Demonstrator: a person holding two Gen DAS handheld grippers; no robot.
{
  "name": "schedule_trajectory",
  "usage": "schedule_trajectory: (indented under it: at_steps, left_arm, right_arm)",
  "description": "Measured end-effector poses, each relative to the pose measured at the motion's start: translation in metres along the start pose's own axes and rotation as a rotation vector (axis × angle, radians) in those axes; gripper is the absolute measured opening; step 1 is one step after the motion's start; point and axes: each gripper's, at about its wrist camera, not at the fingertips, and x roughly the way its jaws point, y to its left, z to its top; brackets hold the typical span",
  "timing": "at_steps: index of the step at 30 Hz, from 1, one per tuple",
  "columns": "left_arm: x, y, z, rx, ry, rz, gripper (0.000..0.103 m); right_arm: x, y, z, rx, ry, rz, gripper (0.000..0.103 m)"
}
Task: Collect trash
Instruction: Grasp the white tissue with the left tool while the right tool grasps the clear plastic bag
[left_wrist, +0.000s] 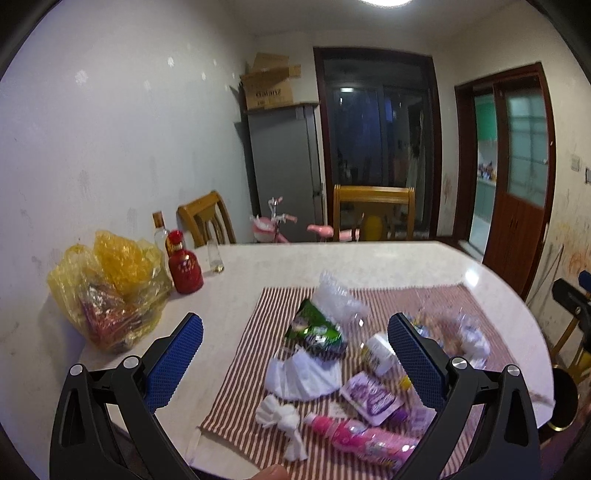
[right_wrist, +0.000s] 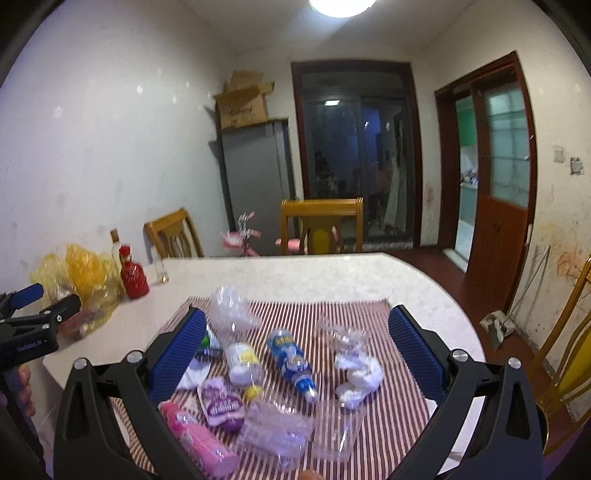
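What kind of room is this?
Probably a home dining room: a big pale table with wooden chairs pushed up to it, a grey fridge in the corner, and a child's pink bike behind.

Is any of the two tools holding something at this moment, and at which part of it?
Nothing is held. The left tool and the right tool are both open above the trash on the striped cloth.
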Motion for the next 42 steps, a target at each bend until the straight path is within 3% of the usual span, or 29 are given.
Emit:
schedule_trajectory:
  at_steps: [7, 13, 16, 20, 25, 28, 34, 42]
  left_arm:
    - [0.031, 0.004, -0.029, 0.044, 0.107, 0.009, 0.097]
    - [0.063, 0.019, -0.068, 0.054, 0.248, 0.036, 0.097]
    - [0.077, 0.022, -0.084, 0.051, 0.304, 0.046, 0.097]
    - [0.09, 0.026, -0.099, 0.035, 0.355, 0.037, 0.097]
    - [0.108, 0.031, -0.114, 0.014, 0.403, 0.039, 0.097]
    - [0.12, 0.03, -0.124, 0.007, 0.449, 0.036, 0.097]
    - [0.143, 0.028, -0.141, -0.032, 0.529, 0.025, 0.097]
    - [0.166, 0.032, -0.149, -0.088, 0.594, 0.024, 0.097]
  right_arm:
    - [0.028, -0.004, -0.029, -0.03, 0.182, 0.081, 0.099]
    - [0.065, -0.015, -0.088, -0.099, 0.456, 0.112, 0.099]
    - [0.076, -0.001, -0.1, -0.087, 0.496, 0.181, 0.099]
    - [0.097, 0.003, -0.116, -0.068, 0.571, 0.19, 0.098]
    - [0.11, -0.038, -0.108, 0.049, 0.568, 0.101, 0.095]
    - [0.118, -0.05, -0.098, 0.033, 0.572, 0.06, 0.095]
    - [0.138, -0.006, -0.118, -0.061, 0.697, 0.204, 0.095]
    - [0.18, 0.025, -0.148, -0.079, 0.787, 0.197, 0.095]
